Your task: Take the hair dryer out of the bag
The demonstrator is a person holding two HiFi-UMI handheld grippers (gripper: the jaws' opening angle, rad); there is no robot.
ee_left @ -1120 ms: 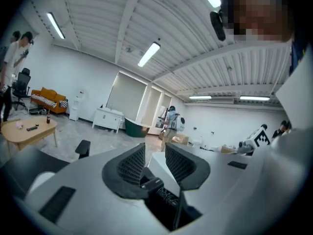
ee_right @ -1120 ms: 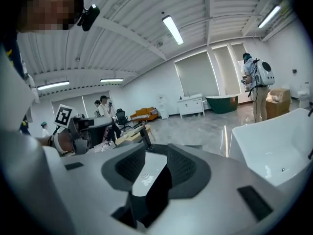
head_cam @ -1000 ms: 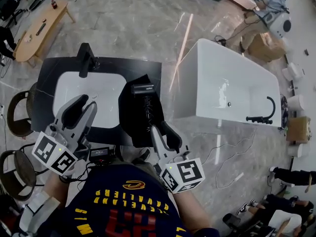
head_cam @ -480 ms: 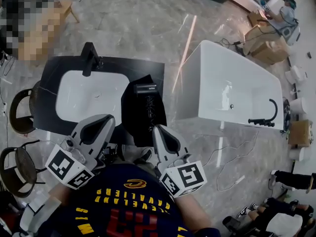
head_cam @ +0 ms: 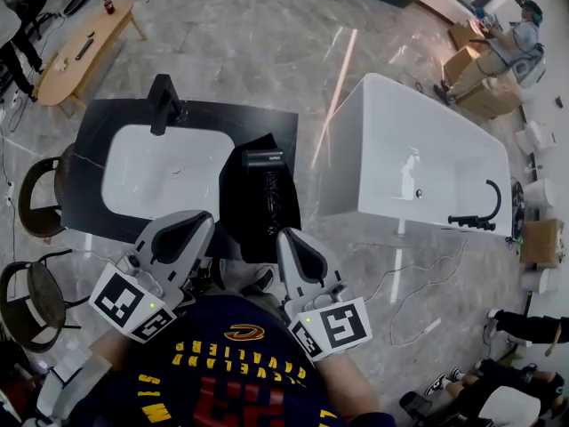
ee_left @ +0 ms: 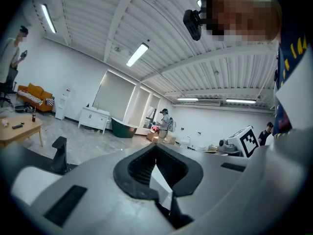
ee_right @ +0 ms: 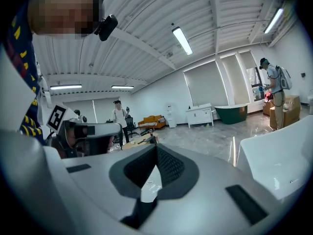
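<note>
Fingers (ee_left: 88,190) of the left gripper (head_cam: 203,223) and the right gripper (head_cam: 286,237) are pressed together on nothing, while the hair dryer (head_cam: 264,160) seems to lie atop the flat black bag (head_cam: 238,213) beside the sink (head_cam: 164,172), so the task looks done.

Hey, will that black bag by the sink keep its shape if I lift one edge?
Probably floppy: the bag lies flat on the counter. The hair dryer at its far end would likely weigh that end down.

Navy, yellow-lettered jersey (head_cam: 233,367); grey left tool (head_cam: 201,221), right tool (head_cam: 286,237).
</note>
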